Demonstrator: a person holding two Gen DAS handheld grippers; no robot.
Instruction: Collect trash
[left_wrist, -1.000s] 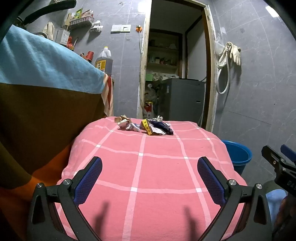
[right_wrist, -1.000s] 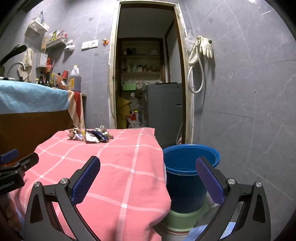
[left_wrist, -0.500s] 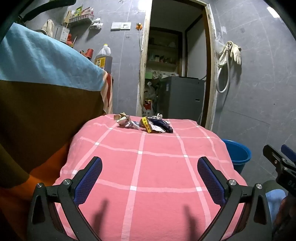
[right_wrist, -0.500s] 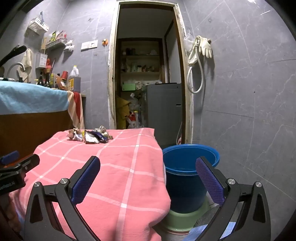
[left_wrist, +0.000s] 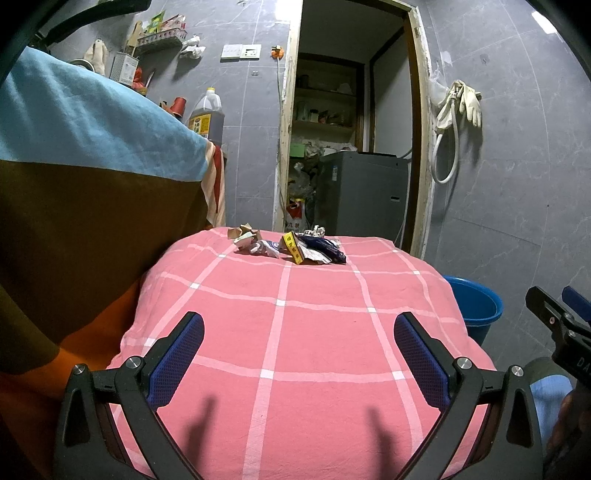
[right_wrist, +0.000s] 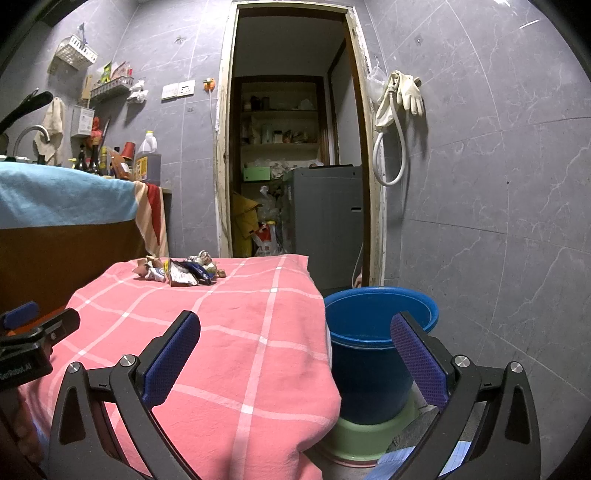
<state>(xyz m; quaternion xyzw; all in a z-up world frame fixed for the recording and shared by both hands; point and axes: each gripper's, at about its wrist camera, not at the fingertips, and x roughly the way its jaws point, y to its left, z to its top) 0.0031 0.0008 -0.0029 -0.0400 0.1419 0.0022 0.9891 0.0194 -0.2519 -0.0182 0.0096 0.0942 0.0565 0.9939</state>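
trash pile (left_wrist: 291, 247) lies well beyond the wide-spread left gripper (left_wrist: 298, 354).

Grey marbled tile walls (right_wrist: 498, 166) enclose a dim room. An open doorway (right_wrist: 291, 147) leads to a storeroom with shelves (right_wrist: 280, 110) and a grey appliance (right_wrist: 325, 221). Rubber gloves (right_wrist: 399, 96) hang beside it; a blue-draped counter (left_wrist: 92, 122) stands left

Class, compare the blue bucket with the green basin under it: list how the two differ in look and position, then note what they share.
The blue bucket is deep and dark blue; the green basin is shallow and pale green. The bucket stands on top; the basin sits below on the floor. The bucket's open mouth shows; the basin's is covered by the bucket. Both are round and stand beside the pink cloth.
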